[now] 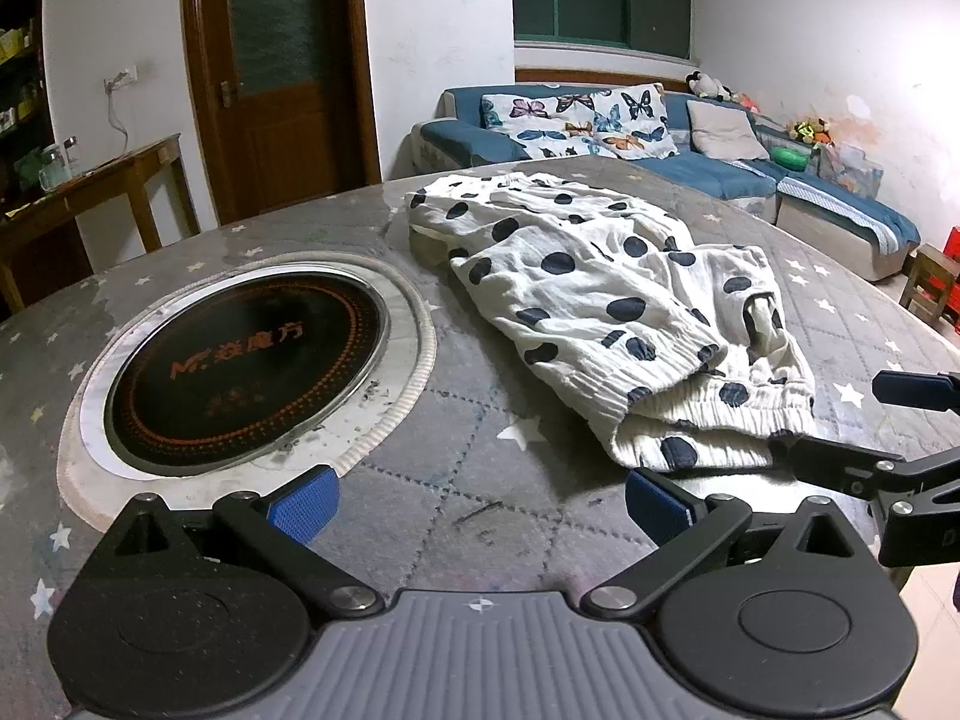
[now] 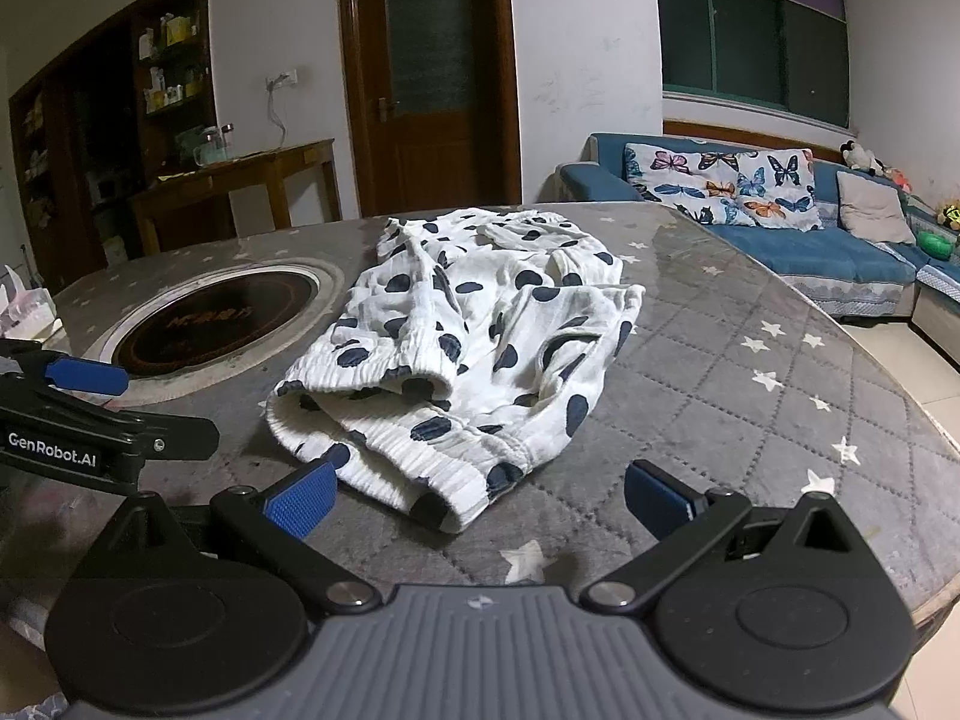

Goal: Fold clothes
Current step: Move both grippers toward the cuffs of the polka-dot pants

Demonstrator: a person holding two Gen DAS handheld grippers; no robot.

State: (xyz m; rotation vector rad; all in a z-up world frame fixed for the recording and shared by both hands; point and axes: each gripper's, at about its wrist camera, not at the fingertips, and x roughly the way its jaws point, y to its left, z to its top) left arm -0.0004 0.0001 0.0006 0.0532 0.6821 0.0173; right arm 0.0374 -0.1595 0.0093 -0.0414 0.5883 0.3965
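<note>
2 trouser legs (image 2: 456,354) overlap (crumpled) — waistband hidden, far off.

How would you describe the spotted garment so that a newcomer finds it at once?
Look at the round table with the grey star-patterned cover. Beside its built-in black cooktop lies a crumpled white garment. It is the only cloth item on the table, with big dark dots and ribbed cuffs.

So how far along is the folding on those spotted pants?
Barely started: the polka-dot pants lie rumpled on the quilted table cover, legs overlapping, no neat fold. Nothing is in hand; the left gripper and right gripper are open, short of the cuffs. Flattening and folding remain.
</note>
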